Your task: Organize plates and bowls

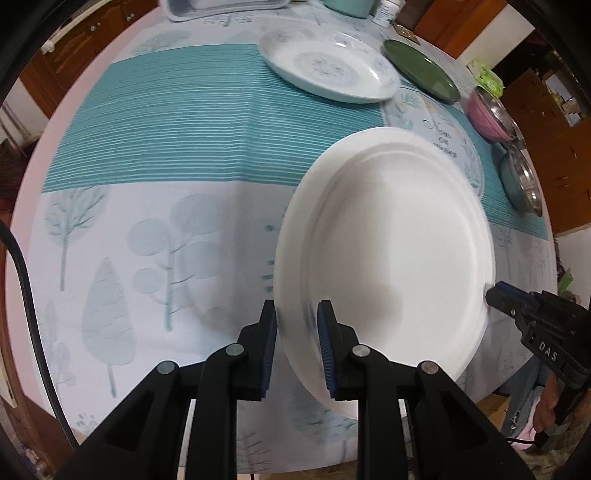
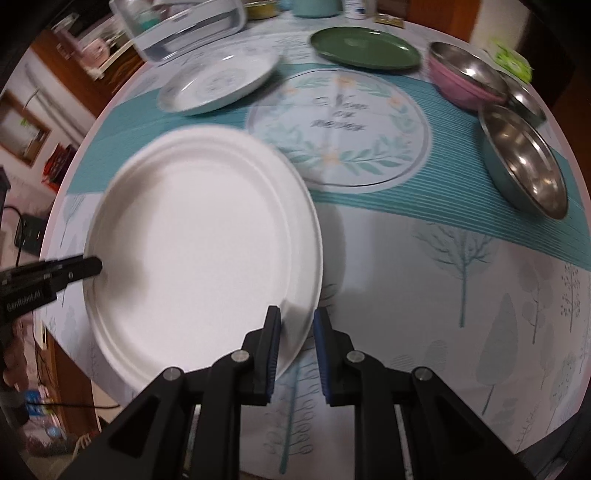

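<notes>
A plain white plate (image 1: pixel 391 258) is lifted and tilted above the near table edge; it also shows in the right wrist view (image 2: pixel 199 251). My left gripper (image 1: pixel 297 350) has its jaws around the plate's left rim, closed on it. My right gripper (image 2: pixel 297 350) has its jaws around the opposite rim, closed on it. Each gripper shows in the other's view, the right gripper (image 1: pixel 495 295) and the left gripper (image 2: pixel 96 266). A patterned white plate (image 1: pixel 328 66), a green plate (image 1: pixel 421 70), a pink bowl (image 2: pixel 465 81) and steel bowls (image 2: pixel 524 158) lie farther back.
A round table with a tree-print cloth (image 1: pixel 147 229) and teal striped band (image 1: pixel 184 122) carries everything. A clear container (image 2: pixel 188 29) and a teal pot (image 2: pixel 317 7) stand at the far edge. Wooden cabinets surround the table.
</notes>
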Motion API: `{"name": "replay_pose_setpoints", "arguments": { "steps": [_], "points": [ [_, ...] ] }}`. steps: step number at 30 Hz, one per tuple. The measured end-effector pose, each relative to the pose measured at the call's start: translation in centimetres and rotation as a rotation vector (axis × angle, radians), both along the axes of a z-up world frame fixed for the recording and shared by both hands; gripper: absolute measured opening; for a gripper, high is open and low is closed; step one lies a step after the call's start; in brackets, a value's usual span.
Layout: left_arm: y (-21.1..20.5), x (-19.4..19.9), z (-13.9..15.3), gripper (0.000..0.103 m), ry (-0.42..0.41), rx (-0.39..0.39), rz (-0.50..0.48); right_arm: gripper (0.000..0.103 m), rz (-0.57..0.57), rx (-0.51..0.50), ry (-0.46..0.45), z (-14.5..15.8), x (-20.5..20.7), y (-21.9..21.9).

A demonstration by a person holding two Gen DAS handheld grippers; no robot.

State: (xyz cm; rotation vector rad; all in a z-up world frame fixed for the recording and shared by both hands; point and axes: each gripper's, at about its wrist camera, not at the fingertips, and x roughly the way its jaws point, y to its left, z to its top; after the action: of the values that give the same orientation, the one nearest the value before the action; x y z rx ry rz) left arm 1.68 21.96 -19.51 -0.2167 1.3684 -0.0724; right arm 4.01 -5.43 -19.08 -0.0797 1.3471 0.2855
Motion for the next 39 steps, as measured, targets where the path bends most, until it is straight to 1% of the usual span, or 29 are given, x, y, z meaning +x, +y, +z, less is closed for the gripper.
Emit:
{"name": "replay_pose_setpoints", "arguments": {
  "steps": [1,2,4,5,7,8,9,10,11,12,14,15,23,31,36,39],
  "points": [
    [0.4,-0.1,-0.1,0.019,0.002,0.0,0.007,0.017,0.012,0.003,0.007,-0.2,-0.2,0.4],
    [0.9,-0.3,-0.3,0.017,0.014,-0.032,0.011,0.008,0.032,0.015,0.02,-0.4,-0.4,0.9],
    [1.1,-0.5,-1.0,0.018,0.036,-0.06,0.028,0.006,0.068,0.065,0.061,-0.9,-0.7,1.7],
    [1.1,-0.5,-1.3,0.018,0.044,-0.053,0.027,0.006,0.085,0.056,0.065,-1.1,-1.0,2.3],
    [0.8,-0.7,-2.1,0.022,0.055,-0.006,0.025,0.006,0.108,-0.015,0.048,-1.3,-1.2,3.3],
    [0.7,-0.7,-2.3,0.029,0.056,0.011,0.027,0.006,0.11,-0.038,0.038,-1.3,-1.2,3.5],
    [0.8,-0.8,-2.5,0.039,0.054,0.017,0.031,0.006,0.11,-0.037,0.031,-1.1,-1.2,3.5],
    [0.9,-0.9,-2.5,0.045,0.053,0.016,0.037,0.007,0.107,-0.037,0.023,-0.8,-1.2,3.5],
    [1.0,-0.9,-2.4,0.054,0.051,0.013,0.042,0.009,0.102,-0.036,0.011,-0.4,-1.1,3.3],
    [1.2,-1.1,-2.3,0.057,0.043,0.013,0.049,0.011,0.097,-0.034,0.005,-0.2,-1.0,3.2],
    [1.5,-1.0,-1.9,0.057,0.028,0.027,0.055,0.018,0.084,-0.023,-0.007,0.3,-0.8,2.9],
    [1.3,-0.8,-1.8,0.057,0.025,0.032,0.057,0.018,0.079,-0.019,-0.011,0.5,-0.7,2.7],
    [2.2,0.0,0.4,0.057,-0.022,0.032,0.063,0.019,0.066,-0.008,-0.01,0.5,-0.8,2.6],
    [1.0,1.1,2.2,0.059,-0.05,0.021,0.035,0.019,0.065,0.001,-0.022,1.3,-0.5,2.9],
    [1.1,1.4,4.2,0.062,-0.088,0.045,0.008,0.019,0.056,0.016,-0.025,1.8,0.2,2.9],
    [0.8,2.5,5.3,0.062,-0.114,0.063,-0.013,0.019,0.052,0.026,-0.035,2.5,1.0,3.0]
  ]
}}
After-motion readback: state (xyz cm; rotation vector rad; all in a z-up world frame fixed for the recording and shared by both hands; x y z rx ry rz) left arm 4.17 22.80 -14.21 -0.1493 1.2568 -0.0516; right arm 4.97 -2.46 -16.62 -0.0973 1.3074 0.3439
